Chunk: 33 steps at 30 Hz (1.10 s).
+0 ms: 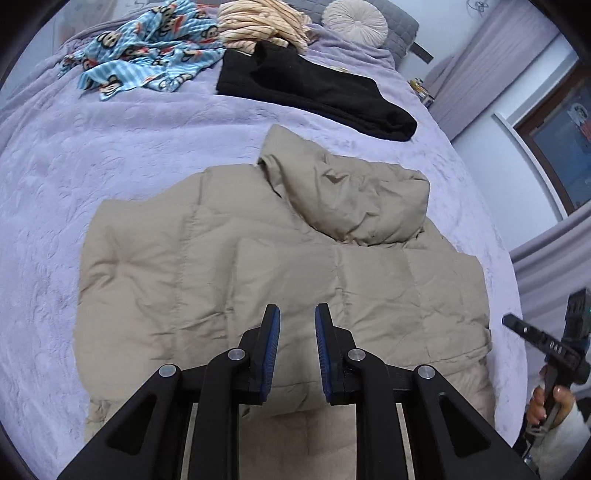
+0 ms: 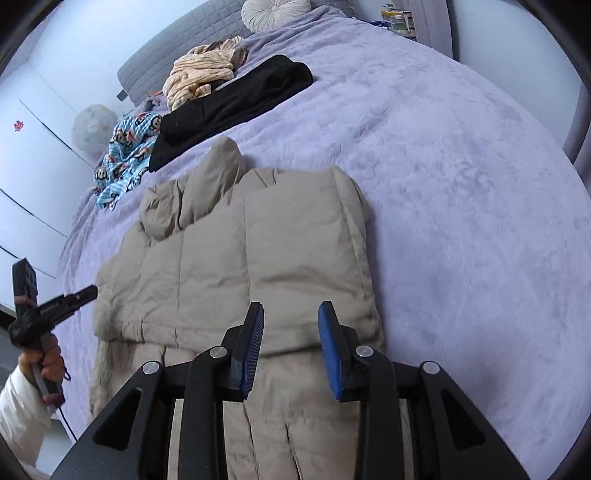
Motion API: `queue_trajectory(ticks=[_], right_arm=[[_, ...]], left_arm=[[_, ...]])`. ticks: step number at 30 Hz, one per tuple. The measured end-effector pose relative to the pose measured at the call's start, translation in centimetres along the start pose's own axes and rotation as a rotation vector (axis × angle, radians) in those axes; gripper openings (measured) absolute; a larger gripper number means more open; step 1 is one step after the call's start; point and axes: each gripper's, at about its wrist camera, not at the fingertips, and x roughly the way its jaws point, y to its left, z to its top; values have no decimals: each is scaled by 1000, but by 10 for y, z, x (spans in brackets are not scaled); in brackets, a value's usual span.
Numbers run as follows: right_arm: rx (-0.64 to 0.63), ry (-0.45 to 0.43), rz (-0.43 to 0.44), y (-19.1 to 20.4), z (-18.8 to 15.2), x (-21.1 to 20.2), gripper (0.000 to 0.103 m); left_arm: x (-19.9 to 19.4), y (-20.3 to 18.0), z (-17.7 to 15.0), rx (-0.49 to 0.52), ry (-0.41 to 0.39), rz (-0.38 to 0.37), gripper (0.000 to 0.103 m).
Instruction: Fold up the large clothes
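Observation:
A beige puffer jacket [image 1: 236, 266] lies flat on the lilac bed, its sleeves folded in over the body and its hood [image 1: 354, 195] at the far end. It also shows in the right wrist view [image 2: 236, 266]. My left gripper [image 1: 297, 314] is open and empty, just above the jacket's middle near its lower part. My right gripper [image 2: 291, 310] is open and empty, above the jacket's right folded edge near the hem. The right gripper's tool shows at the right edge of the left wrist view [image 1: 546, 347]; the left one shows in the right wrist view [image 2: 40, 310].
A lilac fleece blanket [image 1: 129, 140] covers the bed. A folded black garment [image 1: 314, 88], a blue cartoon-print cloth [image 1: 147, 55] and a striped cream cloth [image 1: 258, 22] lie near the headboard. A round pillow [image 1: 354, 22] sits at the top. Curtains [image 1: 498, 55] hang to the right.

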Motion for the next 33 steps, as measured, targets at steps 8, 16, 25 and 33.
queue_trajectory(ticks=[8,16,25,33], right_arm=[[-61,50,-103,4,35,91,30],[-4,20,-146,-20,29,101,30],[-155,-31,-304,-1,-14,51,38],[-38,-2,-272,-14,-34,22,47]], left_arm=[[78,-8,-7,112,24,120,21],[71,-15,-7,141,27,172,21],[44,4,-45,164,38,263,21],[28,-3,-48,129,63,311,21]])
